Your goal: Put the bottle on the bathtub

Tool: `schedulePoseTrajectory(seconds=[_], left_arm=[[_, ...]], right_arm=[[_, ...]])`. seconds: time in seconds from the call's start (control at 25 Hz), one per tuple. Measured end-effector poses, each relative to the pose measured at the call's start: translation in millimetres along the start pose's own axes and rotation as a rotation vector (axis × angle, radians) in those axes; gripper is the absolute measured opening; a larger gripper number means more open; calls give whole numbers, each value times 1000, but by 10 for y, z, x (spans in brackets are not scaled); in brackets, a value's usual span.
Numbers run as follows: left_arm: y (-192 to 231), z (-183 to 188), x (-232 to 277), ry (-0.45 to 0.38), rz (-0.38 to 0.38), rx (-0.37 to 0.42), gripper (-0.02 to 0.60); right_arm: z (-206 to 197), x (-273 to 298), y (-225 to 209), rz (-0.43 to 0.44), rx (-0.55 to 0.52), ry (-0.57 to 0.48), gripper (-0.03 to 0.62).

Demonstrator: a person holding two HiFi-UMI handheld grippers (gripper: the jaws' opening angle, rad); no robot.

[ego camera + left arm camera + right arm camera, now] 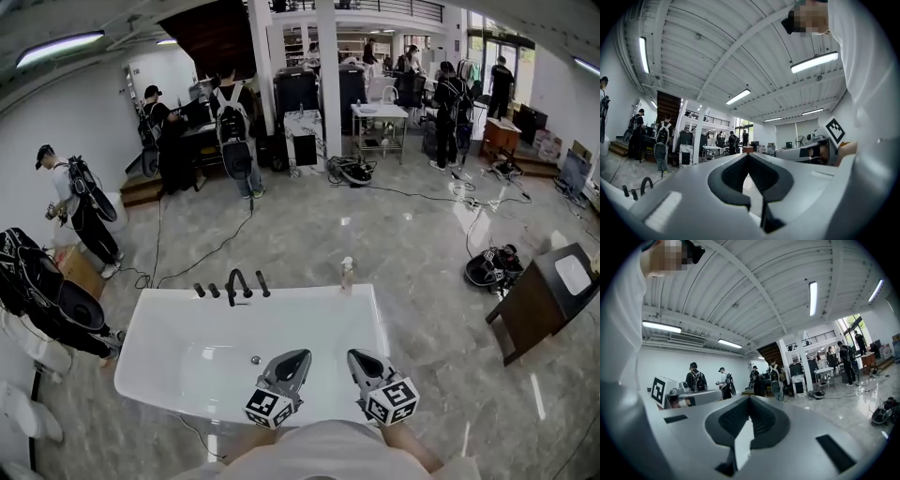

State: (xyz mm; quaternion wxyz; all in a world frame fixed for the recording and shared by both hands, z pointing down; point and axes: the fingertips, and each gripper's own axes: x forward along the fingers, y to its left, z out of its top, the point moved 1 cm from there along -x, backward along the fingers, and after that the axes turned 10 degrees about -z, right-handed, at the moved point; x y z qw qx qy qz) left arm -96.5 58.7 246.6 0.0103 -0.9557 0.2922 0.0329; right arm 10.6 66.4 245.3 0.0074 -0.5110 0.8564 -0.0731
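Observation:
A small clear bottle (pixel 347 275) with a pale cap stands upright on the far rim of the white bathtub (pixel 169 319). Both grippers are held level over the tub's near side, well short of the bottle. My left gripper (pixel 298 357) is shut with nothing between its jaws, which meet at the tips in the left gripper view (pixel 748 155). My right gripper (pixel 357 356) is shut and empty too, its jaws touching in the right gripper view (pixel 749 399). The bottle does not show in either gripper view.
A black faucet (pixel 237 284) with handles sits on the tub's far rim, left of the bottle. A dark wooden vanity (pixel 544 300) stands at the right. Cables (pixel 202 258) and a black bag (pixel 494 267) lie on the floor; several people stand farther back.

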Motion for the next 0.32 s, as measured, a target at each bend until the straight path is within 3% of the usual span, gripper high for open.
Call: schedulePoseTrajectory(seconds=[0.32], left_arm=[[82,-12,5,12,-10,3,9]], right_arm=[[31,100,41,-5,14,1,5]])
